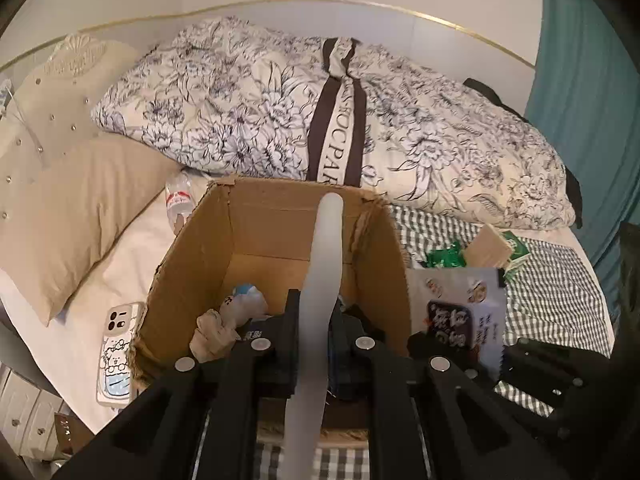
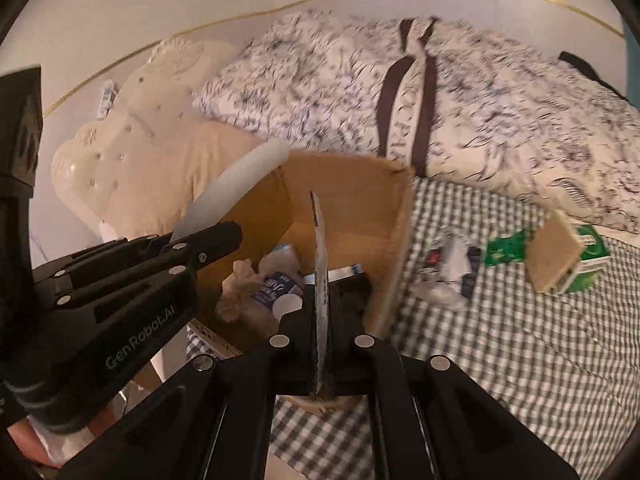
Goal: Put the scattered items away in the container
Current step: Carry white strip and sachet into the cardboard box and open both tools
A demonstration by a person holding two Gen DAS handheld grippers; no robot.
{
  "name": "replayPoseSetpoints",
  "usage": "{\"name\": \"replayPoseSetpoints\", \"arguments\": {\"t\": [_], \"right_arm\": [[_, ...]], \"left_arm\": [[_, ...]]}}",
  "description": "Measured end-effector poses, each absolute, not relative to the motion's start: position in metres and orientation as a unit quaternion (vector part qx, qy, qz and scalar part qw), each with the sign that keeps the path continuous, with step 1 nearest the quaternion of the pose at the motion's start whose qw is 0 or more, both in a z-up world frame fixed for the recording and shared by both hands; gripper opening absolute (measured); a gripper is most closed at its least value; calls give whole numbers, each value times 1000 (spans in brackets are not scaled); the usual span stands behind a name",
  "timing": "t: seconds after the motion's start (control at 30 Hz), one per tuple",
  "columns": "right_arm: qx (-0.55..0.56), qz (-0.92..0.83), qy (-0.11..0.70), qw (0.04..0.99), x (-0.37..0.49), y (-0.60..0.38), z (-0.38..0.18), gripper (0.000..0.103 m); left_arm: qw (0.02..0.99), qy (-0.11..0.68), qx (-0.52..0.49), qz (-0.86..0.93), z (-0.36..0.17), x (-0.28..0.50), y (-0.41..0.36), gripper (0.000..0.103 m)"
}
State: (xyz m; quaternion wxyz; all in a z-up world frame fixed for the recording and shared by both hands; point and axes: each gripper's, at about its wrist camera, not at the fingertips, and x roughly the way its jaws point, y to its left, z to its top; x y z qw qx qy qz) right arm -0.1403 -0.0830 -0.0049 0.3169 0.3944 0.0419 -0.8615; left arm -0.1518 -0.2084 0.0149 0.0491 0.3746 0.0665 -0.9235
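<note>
Right wrist view is motion-blurred, esp. the floral duvet (image 2: pixel 460 92). Contents of the open brown cardboard box (image 1: pixel 192 264) are only partly readable: a crumpled beige tissue (image 1: pixel 212 334), a whitish wrapper w/ blue print (image 1: pixel 244 300), the rest hidden behind the grippers.

Left gripper (image 1: pixel 314 344): jaws clamped on a long translucent white plastic strip (image 1: pixel 326 264), upright over the box; its lower end is cut off at frame bottom.

Right gripper (image 2: pixel 322 344): jaws clamped on a thin flat printed packet (image 2: pixel 320 264), seen edge-on so its print can't be read from that view; it sits over the box's near right corner.

Still on the bed's grey-checked cloth (image 2: pixel 500 340), right of the box: a green carton w/ tan cardboard flap (image 2: pixel 576 256), a green wrapper (image 2: pixel 508 250) and a crumpled white/dark wrapper (image 2: pixel 448 276). Left of the box: a clear bottle (image 1: pixel 180 200), partly hidden, and a phone in a cartoon case (image 1: pixel 118 352).
</note>
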Motion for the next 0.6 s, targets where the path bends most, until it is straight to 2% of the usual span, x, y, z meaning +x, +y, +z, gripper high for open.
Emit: {"name": "replayPoseSetpoints", "arguments": {"t": [0.07,0.13,0.17,0.2,0.23,0.27,0.3,0.6], "right_arm": [[403,-856,49,319,-148,-93,-14,3],[405,-855,50,320,-154,-97,-21,4],[405,-855,51,320,-158,-99,-22,12],[403,-857,51,317,-162,-100,-24,22],[400,-861,52,309,-165,-100,-26,54],[395,-866,54,303,-166,-99,-26,75],[382,-873,54,297,-166,-98,-26,76],[340,-901,60,263,-159,-66,-14,76]], "left_arm": [[52,70,376,-922,11,-163,-216,12],[56,76,375,-922,9,-173,-223,22],[57,77,375,-922,9,-178,-224,28],[58,78,376,-922,9,-181,-225,50],[64,78,376,-921,9,-184,-227,77],[76,79,371,-922,10,-187,-229,85],[79,81,367,-923,11,-189,-231,89],[103,67,373,-919,12,-183,-218,93]]}}
